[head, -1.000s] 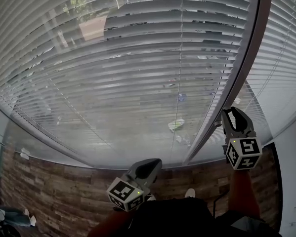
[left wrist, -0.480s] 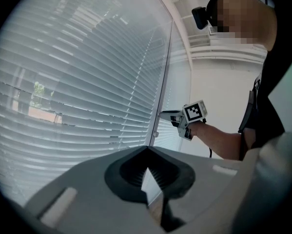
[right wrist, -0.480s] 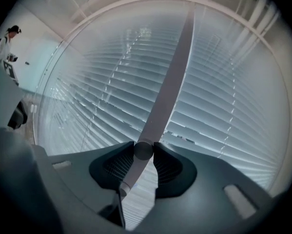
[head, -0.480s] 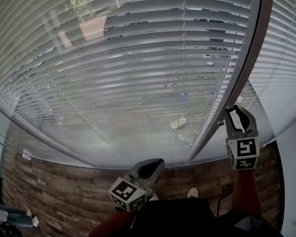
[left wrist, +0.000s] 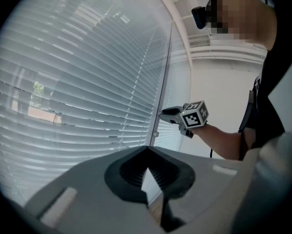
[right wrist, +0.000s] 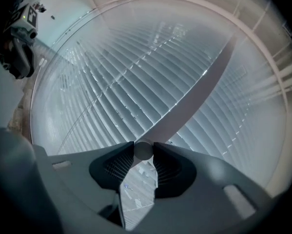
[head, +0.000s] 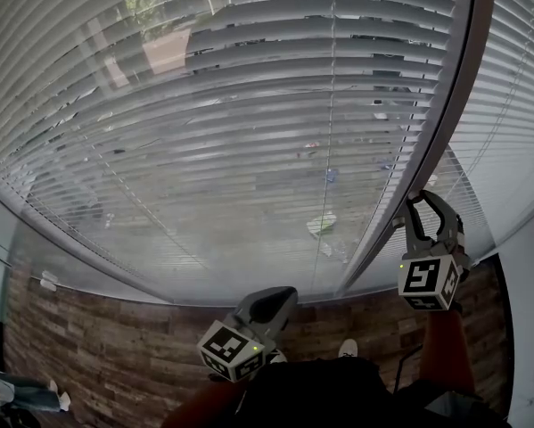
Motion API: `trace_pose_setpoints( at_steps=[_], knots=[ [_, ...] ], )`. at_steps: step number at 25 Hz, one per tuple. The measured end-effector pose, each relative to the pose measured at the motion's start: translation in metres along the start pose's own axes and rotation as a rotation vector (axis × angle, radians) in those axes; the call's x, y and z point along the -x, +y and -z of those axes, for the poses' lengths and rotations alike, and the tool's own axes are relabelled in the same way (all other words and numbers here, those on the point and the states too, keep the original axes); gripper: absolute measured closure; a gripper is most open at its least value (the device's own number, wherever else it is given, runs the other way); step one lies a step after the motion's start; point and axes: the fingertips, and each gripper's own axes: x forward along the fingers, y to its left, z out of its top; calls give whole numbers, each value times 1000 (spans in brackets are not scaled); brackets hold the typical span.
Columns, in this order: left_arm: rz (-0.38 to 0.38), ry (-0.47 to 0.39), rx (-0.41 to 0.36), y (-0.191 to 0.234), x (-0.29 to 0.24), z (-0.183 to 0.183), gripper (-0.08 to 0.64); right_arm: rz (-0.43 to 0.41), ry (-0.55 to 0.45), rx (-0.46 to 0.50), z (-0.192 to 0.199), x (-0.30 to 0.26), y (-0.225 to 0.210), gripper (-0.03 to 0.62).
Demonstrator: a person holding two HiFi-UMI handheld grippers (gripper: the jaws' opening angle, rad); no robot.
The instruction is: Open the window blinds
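Note:
White slatted blinds [head: 249, 123] cover the window, and the slats stand part open, so the street shows through. My right gripper [head: 424, 201] is raised at the dark frame post [head: 445, 123] between two blinds. In the right gripper view its jaws are shut on the round end of the blind's tilt wand [right wrist: 184, 106], which runs up and to the right. The right gripper [left wrist: 167, 114] also shows in the left gripper view, at the post. My left gripper [head: 272, 300] hangs low near my body, shut with nothing in it.
A wood-look floor [head: 115, 346] lies below the sill. A second blind [head: 516, 105] covers the pane right of the post. A white wall [left wrist: 223, 91] stands to the right. The person's forearm [left wrist: 223, 140] reaches toward the post.
My right gripper has rolled about the wand, so its marker cube has swung left and tilted. The left gripper has stayed put. The slats look about the same.

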Motion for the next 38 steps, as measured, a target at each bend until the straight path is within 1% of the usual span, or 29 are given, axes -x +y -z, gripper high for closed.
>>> trace_pose_setpoints(
  at_steps=[2,4,7,10,13,16,18,20,23,27,32,35,38],
  knots=[
    [2,1,2,-1,0,0,560,1,4,14,-1,1,1,445],
    [7,0,7,-1,-2,0,560,-5,3,-3,0,0,1,443],
    [9,2,10,0,-3,2,560,-19,-21,-89,-1,0,-3,439],
    [5,13,4,0,-2,3,560,-38,-59,-229,-8,6,-10,434],
    [6,13,5,0,-3,4,560,-88,-120,-435,-9,9,-11,426],
    [9,14,5,0,-6,5,560,-128,-148,-634,-7,7,-14,420],
    [11,13,6,-1,-7,4,560,-143,-148,-721,-4,5,-15,419],
    [9,13,7,-1,-7,3,560,-153,-141,-775,-1,4,-14,419],
    [11,11,8,0,-7,3,560,-161,-130,-808,3,1,-11,420],
    [7,10,9,1,-7,2,560,-168,-122,-823,5,-2,-9,420],
    [16,6,13,1,-7,3,560,-168,-122,-831,6,-3,-9,439],
    [15,4,12,2,-7,2,560,-167,-120,-810,5,-3,-9,439],
    [12,2,6,3,-8,1,560,-154,-113,-737,4,-3,-9,440]
  ],
)
